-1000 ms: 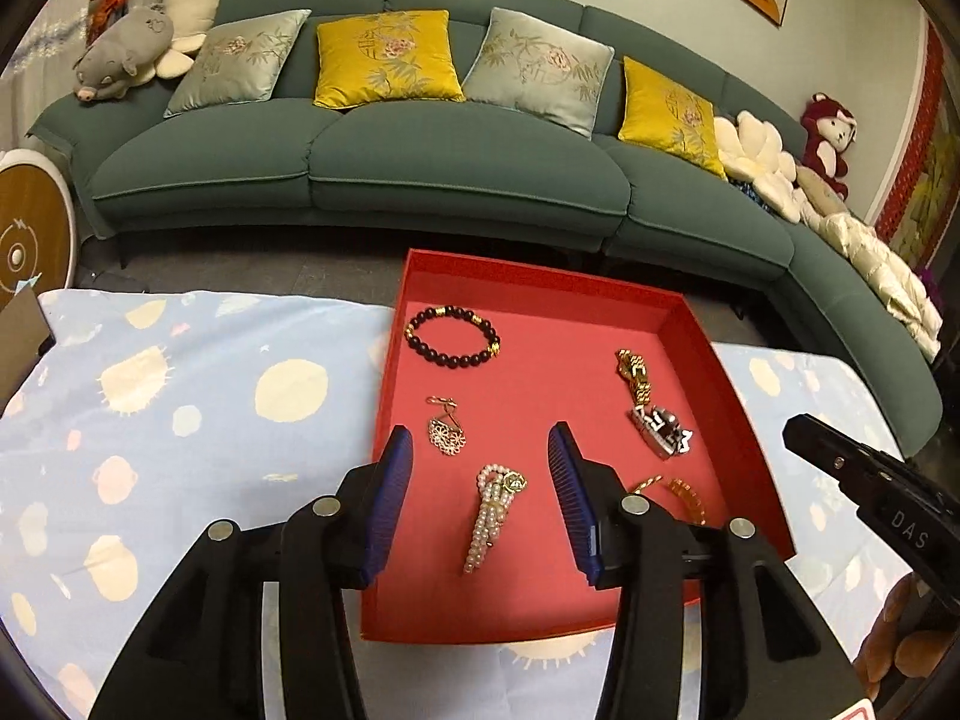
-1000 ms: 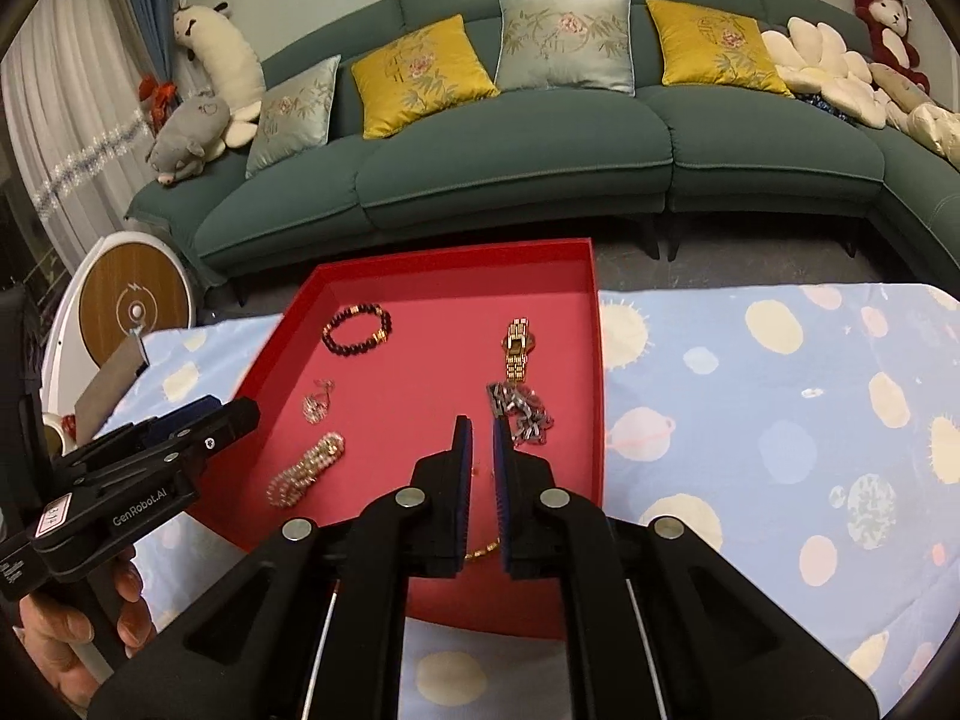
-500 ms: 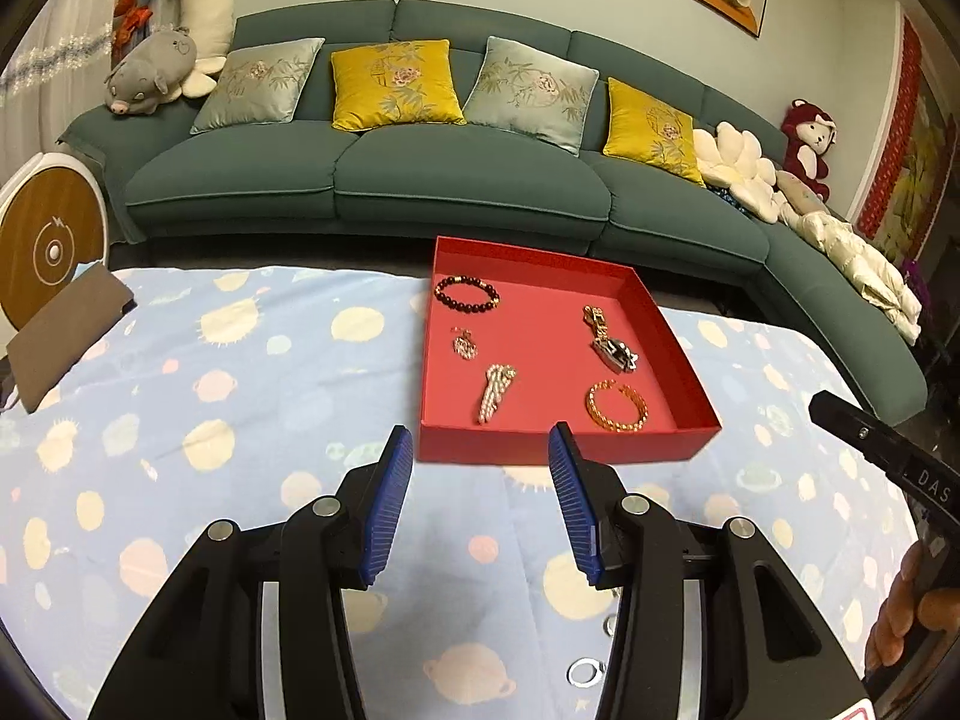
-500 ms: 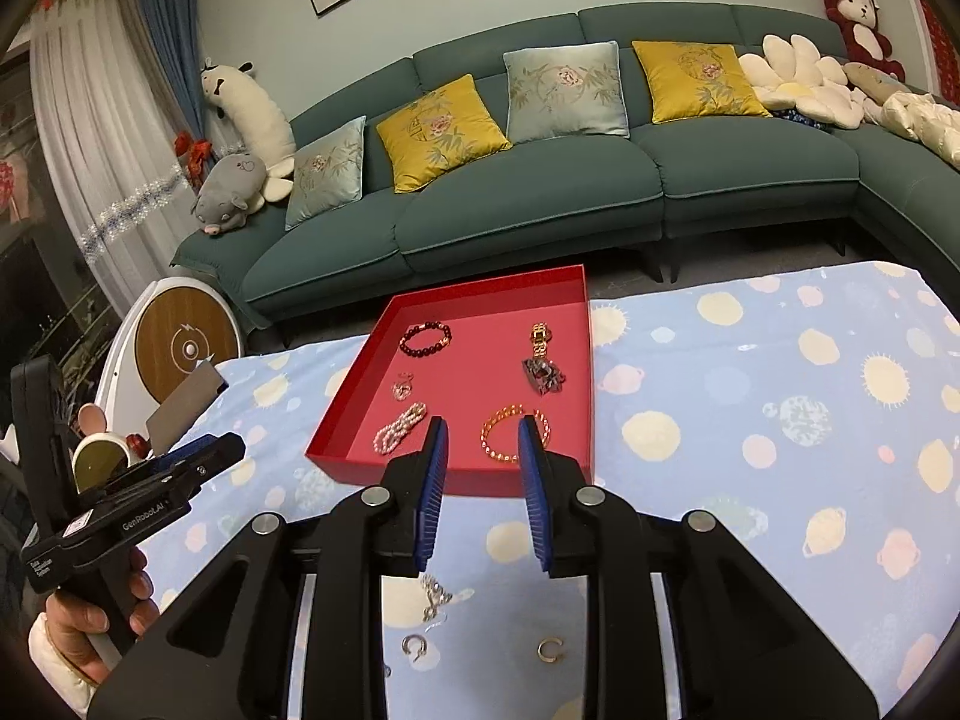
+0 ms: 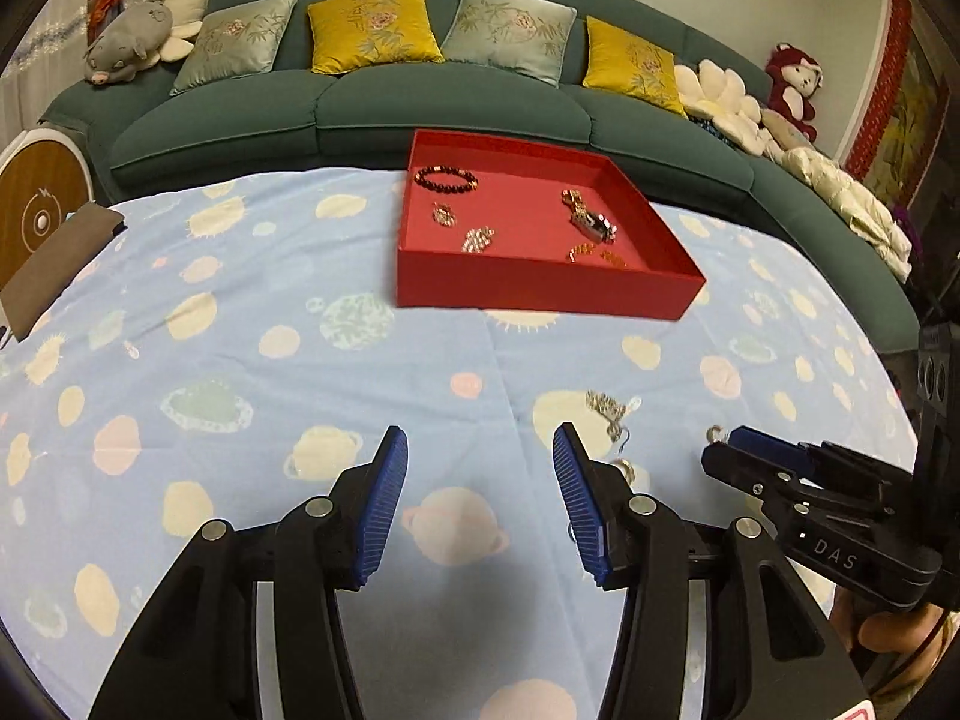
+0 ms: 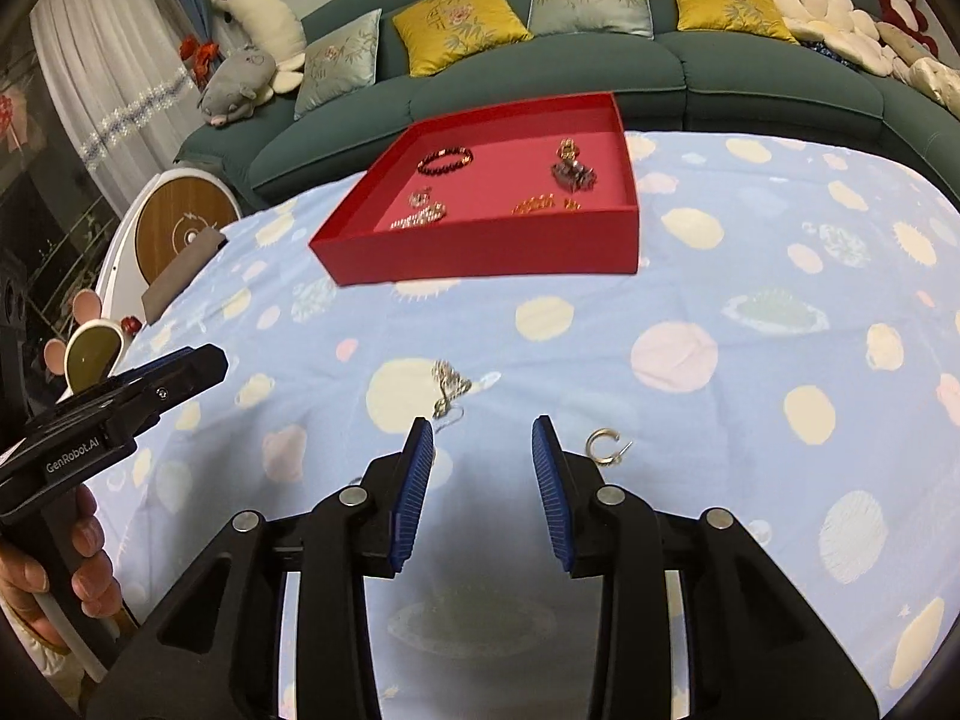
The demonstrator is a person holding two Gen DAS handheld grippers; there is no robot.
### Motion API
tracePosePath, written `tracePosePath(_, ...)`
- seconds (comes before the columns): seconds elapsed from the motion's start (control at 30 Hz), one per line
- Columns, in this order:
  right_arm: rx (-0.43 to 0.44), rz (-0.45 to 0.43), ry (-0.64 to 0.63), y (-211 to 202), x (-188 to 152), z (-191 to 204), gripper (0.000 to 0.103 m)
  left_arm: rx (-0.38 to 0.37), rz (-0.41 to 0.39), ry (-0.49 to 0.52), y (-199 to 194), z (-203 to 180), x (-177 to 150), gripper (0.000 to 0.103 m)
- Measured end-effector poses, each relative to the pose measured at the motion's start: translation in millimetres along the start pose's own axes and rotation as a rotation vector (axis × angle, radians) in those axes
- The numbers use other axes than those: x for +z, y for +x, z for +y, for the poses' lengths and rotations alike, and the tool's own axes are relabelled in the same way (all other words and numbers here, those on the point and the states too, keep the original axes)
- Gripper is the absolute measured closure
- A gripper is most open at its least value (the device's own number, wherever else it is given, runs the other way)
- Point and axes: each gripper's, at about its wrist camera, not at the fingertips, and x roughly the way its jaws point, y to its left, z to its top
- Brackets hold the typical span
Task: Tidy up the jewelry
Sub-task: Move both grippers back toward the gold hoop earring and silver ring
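A red tray [image 5: 540,291] [image 6: 480,249] sits at the far side of the blue patterned cloth. It holds a dark bead bracelet [image 5: 445,178], a watch [image 5: 591,219], a gold bracelet [image 5: 597,253], a pearl piece [image 5: 477,238] and a small pendant [image 5: 444,215]. On the cloth near me lie a silver chain earring [image 6: 450,387] [image 5: 609,408] and a gold hoop earring [image 6: 603,446]. My left gripper [image 5: 480,462] is open and empty. My right gripper [image 6: 483,444] is open and empty, with the chain earring just ahead of its left finger and the hoop beside its right finger.
A green sofa [image 5: 450,114] with cushions stands behind the table. A brown pad [image 5: 54,264] lies at the table's left edge, next to a round wooden disc [image 5: 36,210]. The right gripper [image 5: 810,504] shows at the right of the left wrist view.
Both grippers have pulled back from the tray toward the near side of the table. The right gripper has opened from shut to wide. Loose earrings have come into view.
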Motion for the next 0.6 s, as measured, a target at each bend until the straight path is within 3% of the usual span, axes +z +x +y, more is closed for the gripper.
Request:
tracePosePath(0.27,-0.003,0.052,-0.067,24.3,-13.3,19.3,0.069,-0.016,0.048,0.059,11.5,-10.7,-20.6,0.054)
tracePosePath(0.33,-0.018,0.043,-0.071,20.4,-12.2,19.3,0.069,-0.022,0.059,0.071,14.2,-13.8,-25.1,0.05)
tracePosePath(0.47,-0.077,0.001,-0.045,8.1,-6.1,1.9,0.07,-0.022,0.082,0.104,23.5,-21.3,-30.3,0.05)
tracePosePath(0.6,-0.127,0.015,0.024,11.7,-4.8,-27.2,0.069,-0.043,0.092,0.099,31.4,-28.6,-29.7,0.05)
